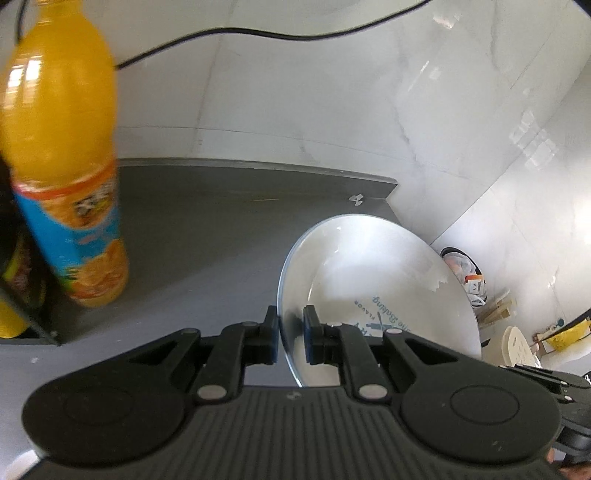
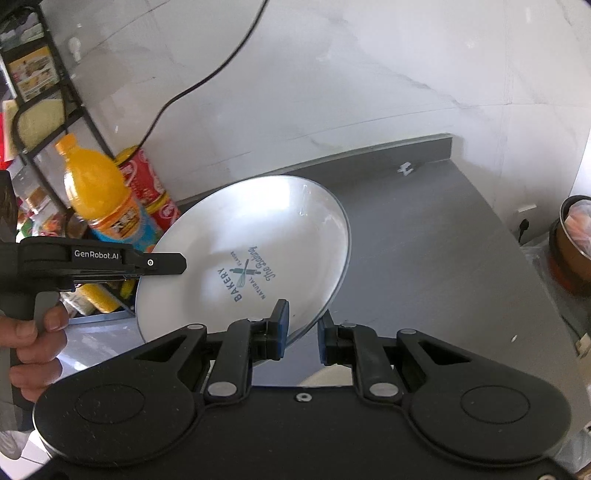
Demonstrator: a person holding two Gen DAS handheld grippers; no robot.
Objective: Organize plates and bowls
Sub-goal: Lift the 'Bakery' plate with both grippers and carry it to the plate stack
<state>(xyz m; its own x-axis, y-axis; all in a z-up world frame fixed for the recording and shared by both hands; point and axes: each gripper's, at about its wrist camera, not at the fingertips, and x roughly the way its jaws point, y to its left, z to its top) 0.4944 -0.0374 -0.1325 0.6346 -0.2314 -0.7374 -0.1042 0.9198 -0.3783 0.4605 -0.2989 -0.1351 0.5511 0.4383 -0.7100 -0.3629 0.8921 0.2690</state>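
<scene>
A white deep plate [image 1: 376, 273] with a blue "BAKERY" print [image 2: 243, 273] hangs tilted above the grey counter [image 2: 424, 258]. My left gripper [image 1: 290, 332] is shut on its rim, one finger on each face. In the right wrist view the left gripper [image 2: 183, 264] reaches in from the left and meets the plate's left edge. My right gripper [image 2: 303, 328] is closed on the plate's lower right rim, with its left finger [image 2: 279, 325] over the plate's face and the other outside the edge. The plate [image 2: 258, 229] faces the right camera.
An orange juice bottle [image 1: 62, 147] [image 2: 99, 192] stands at the left by a red packet [image 2: 147, 184] and a black wire rack [image 2: 55, 92]. A black cable [image 1: 258, 33] hangs on the marble wall. A pot [image 2: 572, 240] sits off the counter's right end. A hand [image 2: 33, 343] grips the left handle.
</scene>
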